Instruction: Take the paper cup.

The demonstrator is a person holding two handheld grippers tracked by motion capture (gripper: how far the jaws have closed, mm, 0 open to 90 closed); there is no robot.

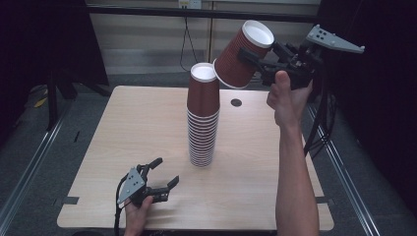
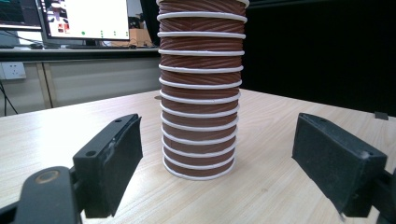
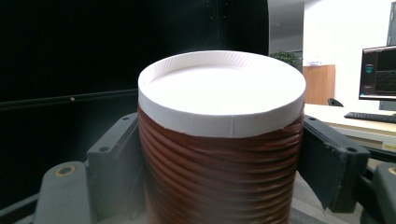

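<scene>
Now, cup in hand: your right gripper [image 1: 255, 55] pinches a single brown ribbed paper cup [image 1: 243, 53] with its white base [image 3: 222, 88] up, jaws pressed against both sides of its wall.
Where it lies: the cup hangs tilted in the air, its open mouth aimed down and left, just beside the top of the tall stack of upturned brown paper cups [image 1: 202, 118].
Axis: the stack stands upright near mid-table; the held cup's long axis leans well off that line.
Nearer hand: your right, by far.
Left gripper [image 1: 160, 172]: low at the near edge, jaws spread, nothing between them, facing the stack's foot [image 2: 198, 163].
Room: the light wooden table [image 1: 123, 137] lies open all round the stack; a small dark hole [image 1: 236, 103] sits just behind it.
</scene>
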